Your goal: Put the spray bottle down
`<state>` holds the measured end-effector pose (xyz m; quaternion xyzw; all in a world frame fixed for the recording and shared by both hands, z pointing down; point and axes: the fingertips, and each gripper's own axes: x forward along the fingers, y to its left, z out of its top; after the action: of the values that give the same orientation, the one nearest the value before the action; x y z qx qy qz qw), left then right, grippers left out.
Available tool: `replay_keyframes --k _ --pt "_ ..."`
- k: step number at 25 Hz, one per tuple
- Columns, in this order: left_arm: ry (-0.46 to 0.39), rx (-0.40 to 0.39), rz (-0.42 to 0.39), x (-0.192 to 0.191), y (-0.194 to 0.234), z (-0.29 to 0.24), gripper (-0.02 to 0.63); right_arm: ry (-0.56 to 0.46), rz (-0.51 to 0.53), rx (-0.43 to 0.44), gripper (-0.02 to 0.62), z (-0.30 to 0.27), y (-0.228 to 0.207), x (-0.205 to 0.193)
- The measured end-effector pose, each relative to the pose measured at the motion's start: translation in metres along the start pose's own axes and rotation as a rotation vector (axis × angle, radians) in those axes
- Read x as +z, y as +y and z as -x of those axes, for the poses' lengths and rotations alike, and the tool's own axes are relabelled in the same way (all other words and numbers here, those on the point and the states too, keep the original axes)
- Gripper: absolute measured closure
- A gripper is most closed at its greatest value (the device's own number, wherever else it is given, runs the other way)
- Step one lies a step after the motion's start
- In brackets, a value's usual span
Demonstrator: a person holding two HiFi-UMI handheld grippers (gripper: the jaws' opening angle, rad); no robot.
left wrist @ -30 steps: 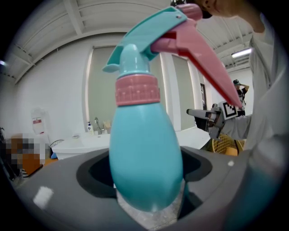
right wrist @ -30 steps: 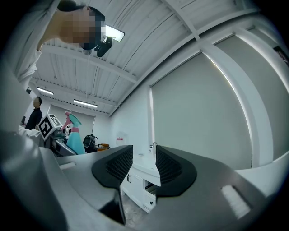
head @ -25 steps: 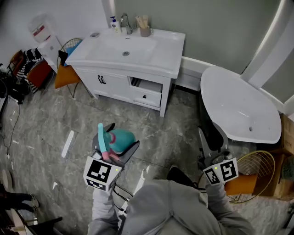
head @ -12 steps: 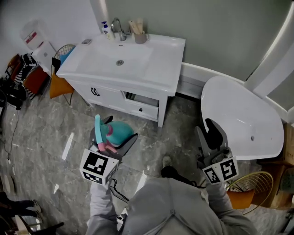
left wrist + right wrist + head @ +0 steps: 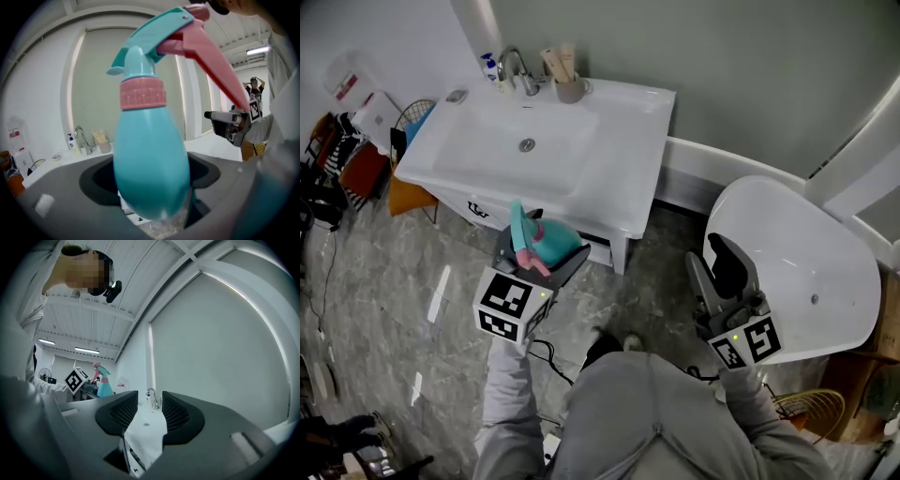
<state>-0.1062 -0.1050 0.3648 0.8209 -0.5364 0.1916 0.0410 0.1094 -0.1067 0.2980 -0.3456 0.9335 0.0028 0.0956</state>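
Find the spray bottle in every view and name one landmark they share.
Head view: the spray bottle is left of centre, at the sink cabinet's front edge.
Left gripper view: it fills the centre, between the jaws.
Right gripper view: it is tiny, at middle left.
Shared landmark: the faucet.

The teal plastic spray bottle [image 5: 555, 246] has a pink collar [image 5: 142, 93] and pink trigger [image 5: 211, 56], the rectangular ceramic washstand [image 5: 614, 150] is white, and the stone floor [image 5: 384, 281] is grey with pale marbled veins.
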Motion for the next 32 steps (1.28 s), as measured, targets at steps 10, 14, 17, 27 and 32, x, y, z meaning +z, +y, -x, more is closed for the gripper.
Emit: replay_keyframes --k 10,14,17,27,32 --pt "0.034 -0.15 -0.056 0.004 0.044 -0.159 0.15 0.003 0.015 -0.098 0.44 -0.062 -0.063 -0.015" --pt "0.038 -0.205 -0.058 0.006 0.067 -0.219 0.15 0.014 0.022 -0.16 0.44 -0.095 -0.084 -0.014" --pt "0.042 -0.234 -0.055 0.003 0.078 -0.259 0.15 0.022 0.033 -0.195 0.44 -0.118 -0.096 -0.017" --pt "0.028 -0.243 -0.024 -0.019 0.101 -0.345 0.15 0.05 0.05 -0.289 0.44 -0.154 -0.131 -0.03" --pt "0.048 -0.24 -0.02 -0.035 0.098 -0.364 0.15 0.059 0.059 -0.316 0.44 -0.159 -0.14 -0.032"
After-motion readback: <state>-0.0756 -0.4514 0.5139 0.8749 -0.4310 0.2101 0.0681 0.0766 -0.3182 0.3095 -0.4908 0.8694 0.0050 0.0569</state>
